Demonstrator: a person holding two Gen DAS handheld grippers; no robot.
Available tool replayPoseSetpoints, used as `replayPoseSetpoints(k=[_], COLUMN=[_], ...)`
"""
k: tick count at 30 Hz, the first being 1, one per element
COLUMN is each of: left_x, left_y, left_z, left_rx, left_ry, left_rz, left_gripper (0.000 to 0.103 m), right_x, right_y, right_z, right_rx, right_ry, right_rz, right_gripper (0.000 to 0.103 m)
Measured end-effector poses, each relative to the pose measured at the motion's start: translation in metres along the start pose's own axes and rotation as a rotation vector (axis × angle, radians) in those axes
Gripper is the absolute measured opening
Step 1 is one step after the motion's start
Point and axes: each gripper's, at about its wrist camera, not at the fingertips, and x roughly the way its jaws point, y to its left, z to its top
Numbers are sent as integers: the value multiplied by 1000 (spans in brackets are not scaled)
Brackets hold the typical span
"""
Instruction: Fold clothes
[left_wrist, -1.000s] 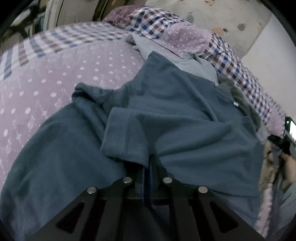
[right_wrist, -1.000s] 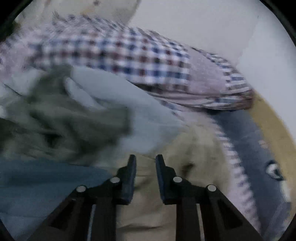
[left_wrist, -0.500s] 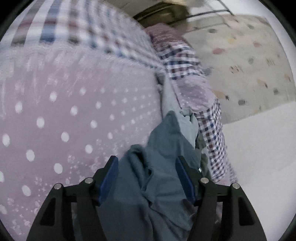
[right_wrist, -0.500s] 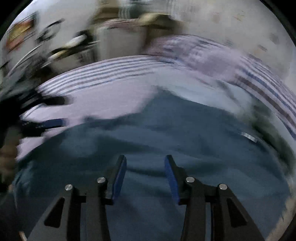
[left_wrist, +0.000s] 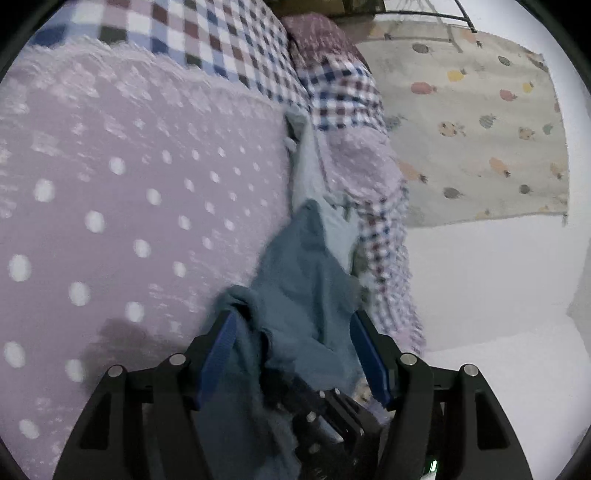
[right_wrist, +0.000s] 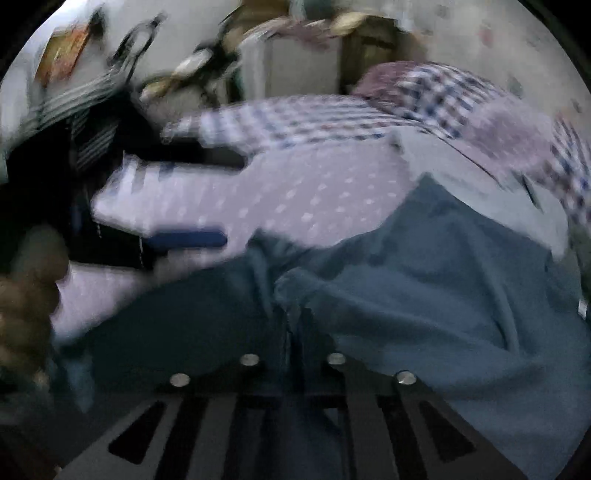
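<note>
Crumpled teal-blue cotton t-shirt lies on the lilac polka-dot bedspread, beside a checked quilt and a pale blue garment. Left gripper: fingers spread wide, shirt fabric loose between them, nothing pinched. Right gripper: fingers clenched on a fold of the shirt; view blurred.

Bed: shirt lies on it toward the right edge, a second garment behind and partly under it. Pillow at the far end, beyond both. Wall hanging to the right of the bed, behind. Left tool: shirt cloth between its spread fingers. Right tool: shirt fold directly before it, bed behind the shirt.
</note>
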Motion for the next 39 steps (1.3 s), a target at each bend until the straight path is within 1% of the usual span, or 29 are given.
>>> replayPoseSetpoints(k=[3,5,6,8,9,11,15,17,18,20,23,25,26,28,31,32,33,34,36,38,39], left_x=[8,14,21,34,45,60,95,104,105,104,100,99,99,96,87,84,82,80,78,78,77], left_y=[-9,-14,-15,-13,-12,-13,-16,-15,-12,-5,-1,2,4,3,-9,-13,-16,-20,-25,-26,-25], left_z=[3,1,-1,-5,-7,-13,-26,-28,-26,-20,-11,-7,-6,-2,1,2,3,3,3,2,1], left_rx=[9,15,-1,-34,-60,-85,-139,-142,-141,-159,-148,-139,-135,-93,15,48,86,124,183,228,238], left_ry=[81,126,164,230,272,331,409,398,375,325,268,254,249,229,198,189,187,185,178,170,163], left_rz=[-126,-172,-198,-244,-261,-295,-341,-308,-282,-290,-281,-280,-278,-250,-191,-172,-143,-114,-61,-13,5], left_gripper=[68,69,71,72,72,72,73,73,76,76,76,76,76,74,71,67,58,54,40,35,35], right_x=[-17,-28,-34,-45,-48,-55,-64,-68,-69,-75,-79,-76,-71,-61,-42,-36,-31,-28,-21,-16,-13], right_y=[-23,-39,-47,-61,-61,-60,-57,-56,-55,-52,-42,-33,-25,-12,10,16,20,22,24,20,18], right_z=[3,5,6,8,10,13,19,19,19,17,11,6,2,-5,-15,-18,-20,-22,-25,-28,-29], right_rx=[122,204,244,319,318,308,288,281,278,262,224,189,157,119,54,39,34,35,49,74,91], right_ry=[-53,-89,-106,-140,-147,-158,-179,-187,-191,-200,-198,-181,-157,-119,-51,-32,-20,-11,-5,8,15], right_rz=[41,68,82,104,93,71,49,42,43,53,66,60,52,57,48,44,42,38,13,-9,-20], right_gripper=[4,4,4,4,4,4,3,3,3,3,3,3,3,3,3,3,3,5,6,6,6])
